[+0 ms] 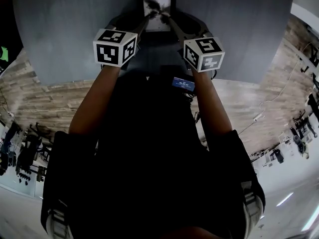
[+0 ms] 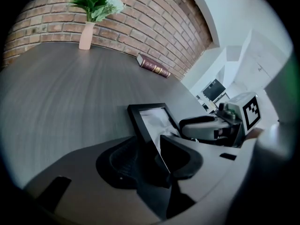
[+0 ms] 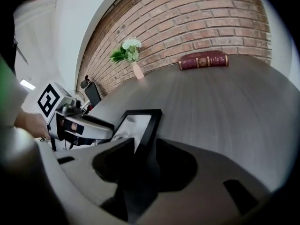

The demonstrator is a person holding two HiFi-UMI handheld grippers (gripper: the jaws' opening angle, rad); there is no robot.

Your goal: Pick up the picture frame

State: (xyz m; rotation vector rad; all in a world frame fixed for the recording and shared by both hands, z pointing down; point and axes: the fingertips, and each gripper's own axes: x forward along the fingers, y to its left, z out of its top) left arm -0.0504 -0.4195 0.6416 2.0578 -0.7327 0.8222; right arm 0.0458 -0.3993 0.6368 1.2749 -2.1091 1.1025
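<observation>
The picture frame [image 1: 157, 10], black-edged with a pale print, is held over the grey table at the top middle of the head view. My left gripper [image 1: 148, 18] is shut on its left edge and my right gripper [image 1: 168, 19] is shut on its right edge. In the left gripper view the frame [image 2: 151, 120] runs out from between the jaws of my left gripper [image 2: 154, 157], tilted, with the right gripper [image 2: 220, 125] beyond it. The right gripper view shows the frame [image 3: 140, 123] clamped in my right gripper [image 3: 138, 159]. Whether its far edge touches the table I cannot tell.
The grey table [image 1: 65, 29] backs onto a brick wall [image 3: 201, 18]. Far back on the table stand a pink vase with green leaves [image 2: 88, 32] and a dark red book [image 2: 153, 66], the same book [image 3: 204, 60] and vase [image 3: 136, 69] showing in the right gripper view.
</observation>
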